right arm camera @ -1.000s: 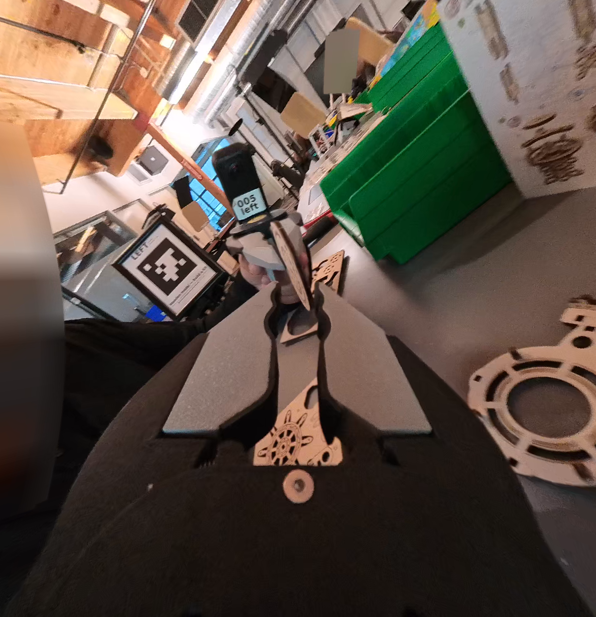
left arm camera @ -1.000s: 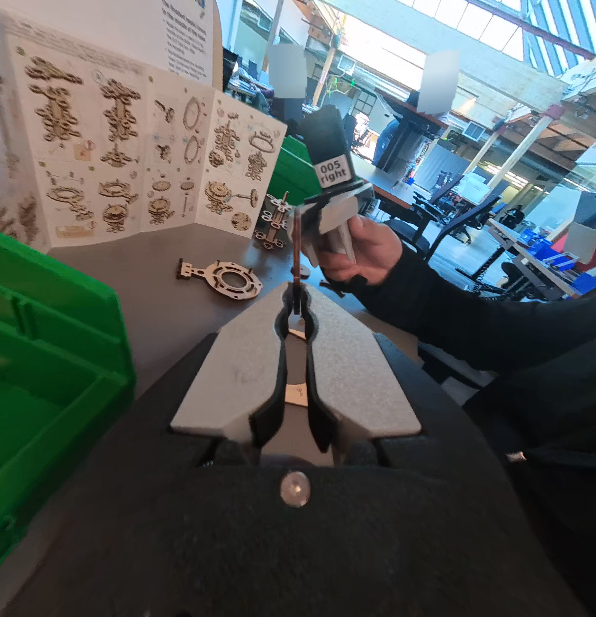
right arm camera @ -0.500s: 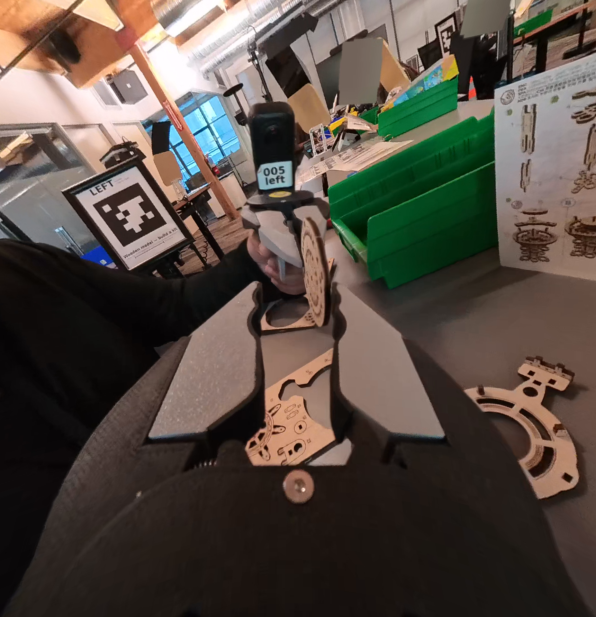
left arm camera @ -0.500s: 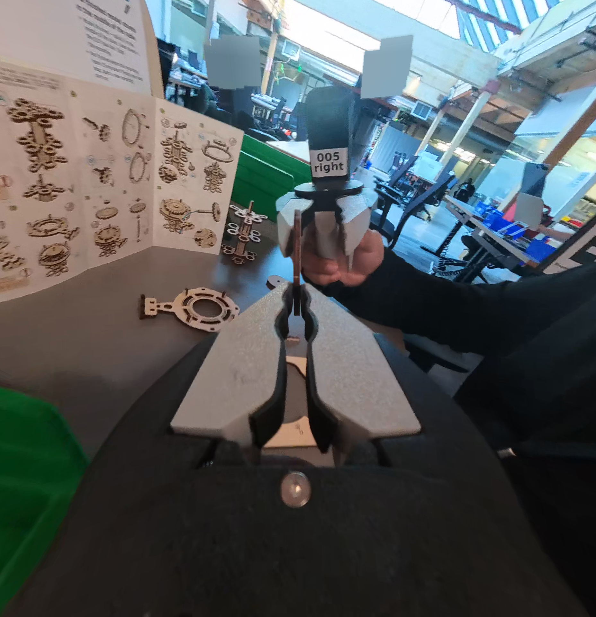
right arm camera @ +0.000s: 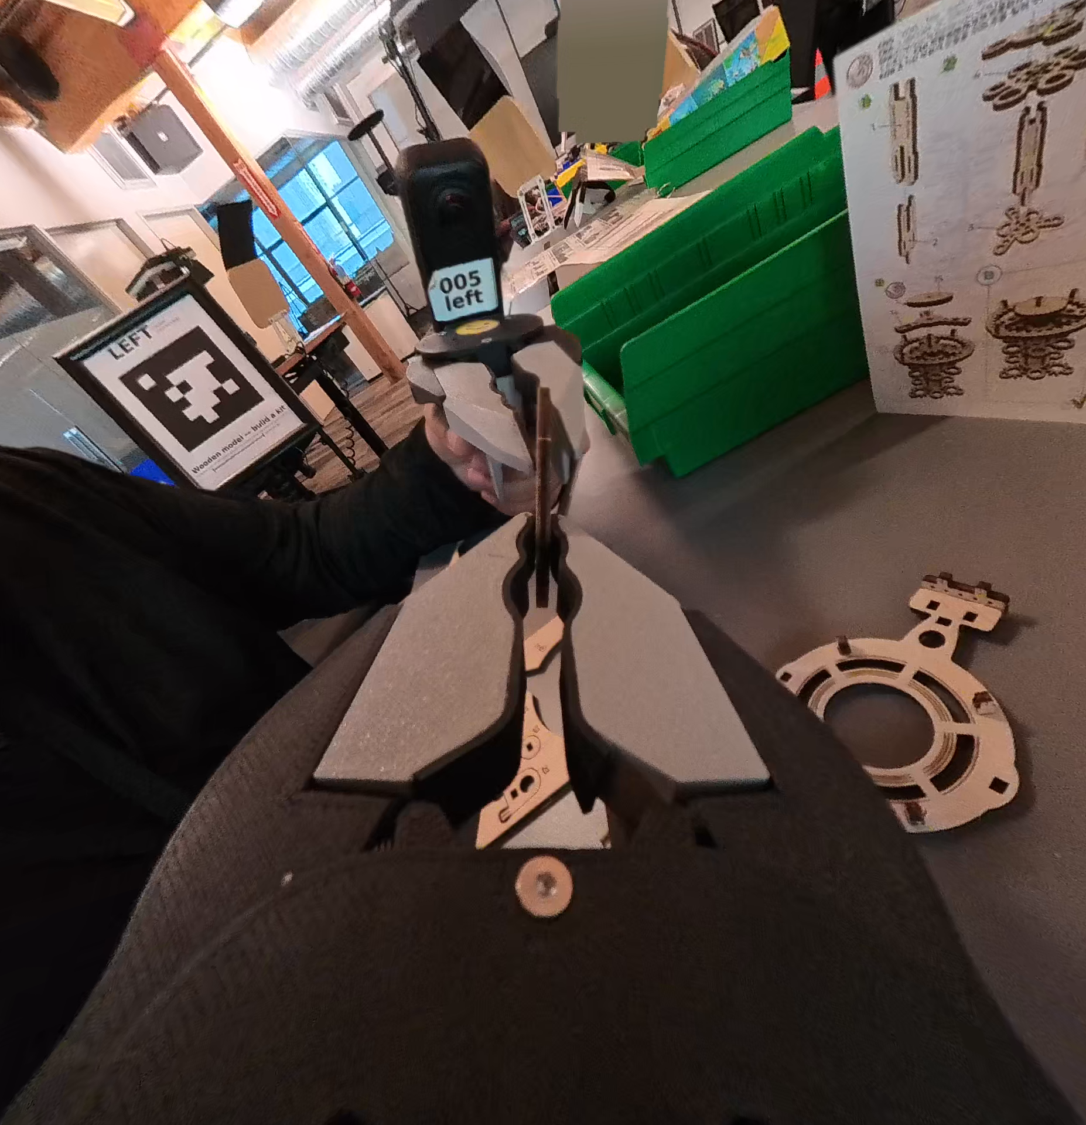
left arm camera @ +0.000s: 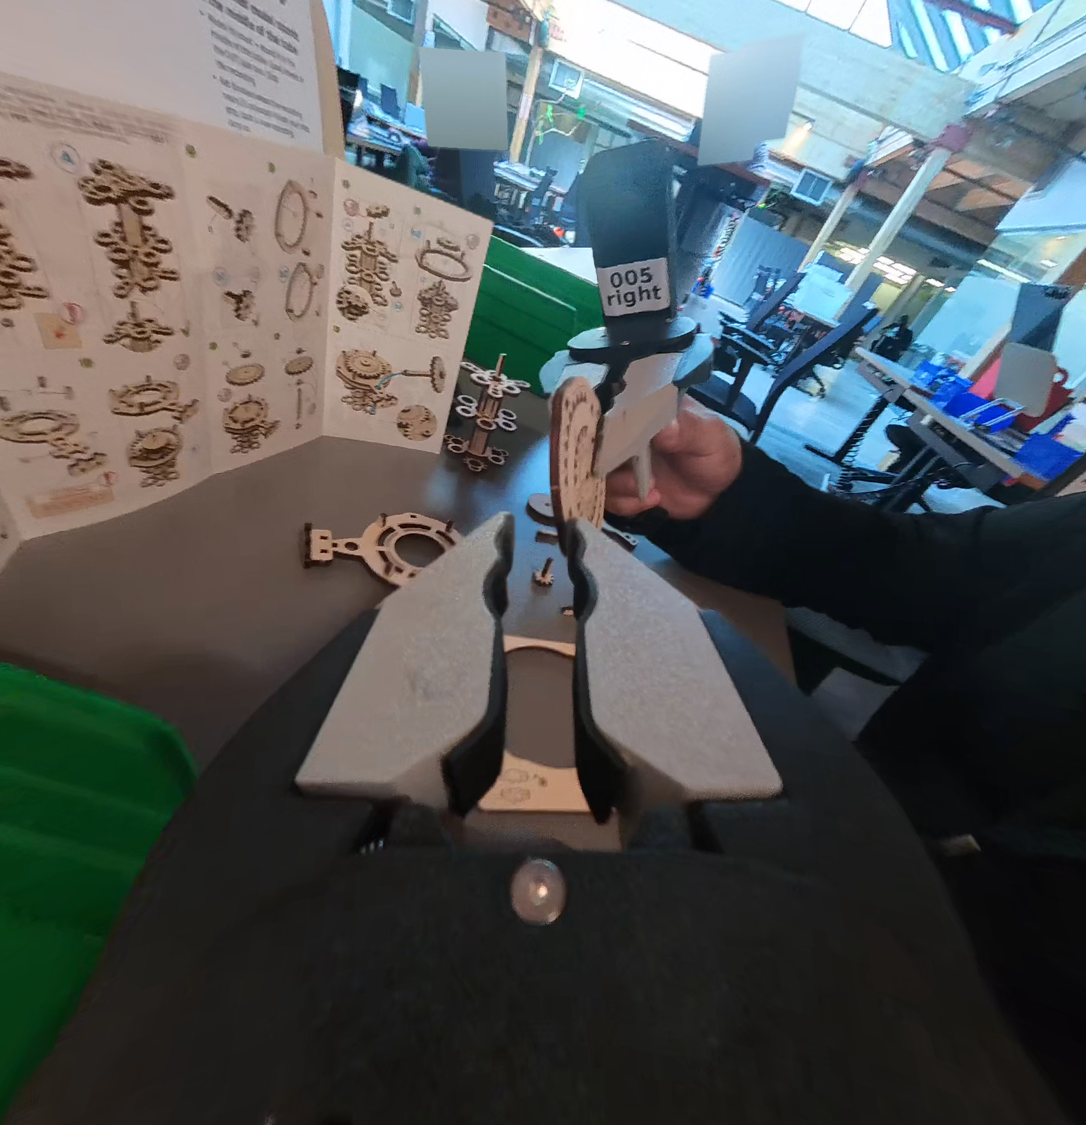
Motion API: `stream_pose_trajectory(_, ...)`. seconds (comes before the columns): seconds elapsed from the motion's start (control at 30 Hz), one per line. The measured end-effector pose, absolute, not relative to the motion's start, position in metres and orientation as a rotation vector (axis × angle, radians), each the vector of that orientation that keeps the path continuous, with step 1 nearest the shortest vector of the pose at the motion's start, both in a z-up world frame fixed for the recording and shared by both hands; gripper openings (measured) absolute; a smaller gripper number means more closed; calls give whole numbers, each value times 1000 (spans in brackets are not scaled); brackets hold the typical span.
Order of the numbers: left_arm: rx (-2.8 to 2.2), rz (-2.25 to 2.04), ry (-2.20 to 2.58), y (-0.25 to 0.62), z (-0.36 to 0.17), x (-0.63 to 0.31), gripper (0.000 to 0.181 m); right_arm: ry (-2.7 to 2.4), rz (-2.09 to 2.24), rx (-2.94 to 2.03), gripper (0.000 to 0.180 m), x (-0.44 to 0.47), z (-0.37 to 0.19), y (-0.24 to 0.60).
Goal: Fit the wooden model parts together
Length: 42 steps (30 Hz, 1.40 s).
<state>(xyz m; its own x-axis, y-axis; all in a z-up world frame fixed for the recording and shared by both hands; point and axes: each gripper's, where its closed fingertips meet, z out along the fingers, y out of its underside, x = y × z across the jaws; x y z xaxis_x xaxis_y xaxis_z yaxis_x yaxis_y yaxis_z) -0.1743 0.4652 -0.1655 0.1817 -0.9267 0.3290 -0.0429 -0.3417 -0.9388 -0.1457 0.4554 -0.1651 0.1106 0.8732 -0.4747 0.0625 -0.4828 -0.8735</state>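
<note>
While the right gripper (right arm camera: 543, 536) pinches the wooden disc (left arm camera: 577, 456), the left gripper (left arm camera: 537, 536) is let go beside it. It should slowly carry the disc to the ring plate (right arm camera: 893, 718) and press gently.

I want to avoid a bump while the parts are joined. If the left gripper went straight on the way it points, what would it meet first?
Most likely the wooden disc, clamped upright in the right gripper, just past the open left gripper's right fingertip; depth is hard to judge.
</note>
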Motion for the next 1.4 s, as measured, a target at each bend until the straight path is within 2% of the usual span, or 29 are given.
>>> stream_pose_trajectory(0.1,-1607,-1212,928,465,-149,-202,22,-896,1456,-1665,0,-140,-161,458)
stream_pose_trajectory(0.23,-1667,-940,976,449,-136,-267,19,-897,1486,-1666,0,-141,-160,455)
stream_pose_trajectory(0.57,-1970,-535,1020,401,-218,-356,27,-933,1510,-1690,0,-152,-168,449)
stream_pose_trajectory(1.07,-1727,-886,1153,439,-191,-184,29,-874,1666,-1716,0,-156,-168,444)
stream_pose_trajectory(1.17,-1691,-1002,1172,442,-184,-166,16,-859,1665,-1738,0,-155,-170,446)
stream_pose_trajectory(1.4,-1624,-1281,1152,444,-172,-160,4,-793,1711,-1718,1,-148,-162,451)
